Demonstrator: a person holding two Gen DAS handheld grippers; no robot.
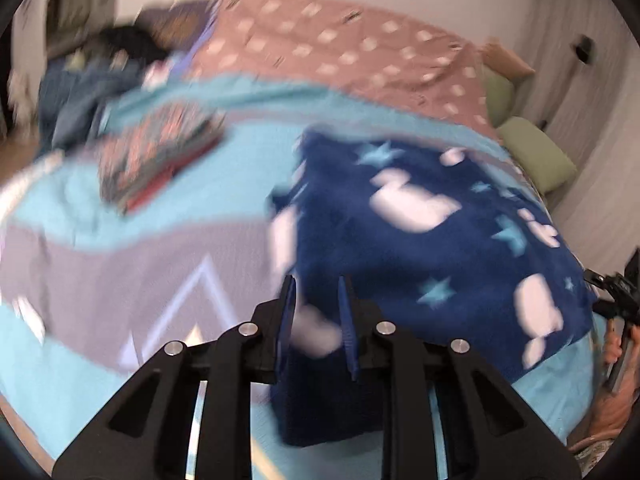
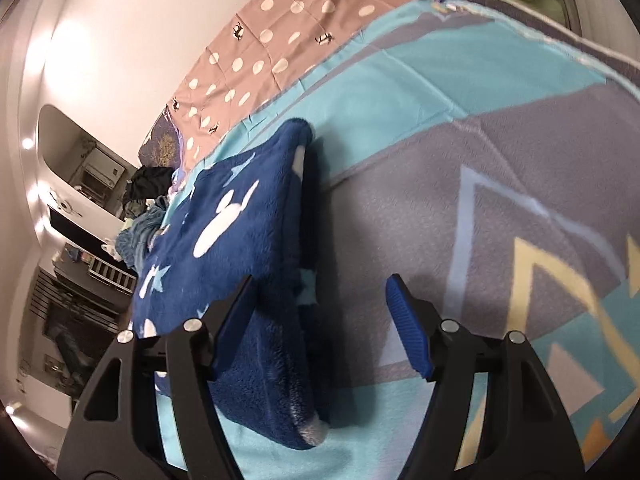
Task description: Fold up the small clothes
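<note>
A dark blue fleece garment (image 1: pixel 420 248) with white shapes and light blue stars lies on the turquoise and grey blanket (image 1: pixel 132 264). My left gripper (image 1: pixel 316 312) is shut on the garment's near edge, with fabric pinched between its blue pads; this view is motion-blurred. In the right wrist view the same garment (image 2: pixel 240 216) lies to the left, partly folded over itself. My right gripper (image 2: pixel 320 304) is open and empty, its left finger (image 2: pixel 232 320) over the garment's edge and its right finger (image 2: pixel 408 332) over the blanket (image 2: pixel 460 200).
A patterned folded cloth (image 1: pixel 156 152) lies on the blanket at the left. A pile of dark and denim clothes (image 1: pixel 92 76) sits at the far left. A pink polka-dot sheet (image 1: pixel 340 48) covers the far side of the bed. Green pillows (image 1: pixel 536 152) lie at the right.
</note>
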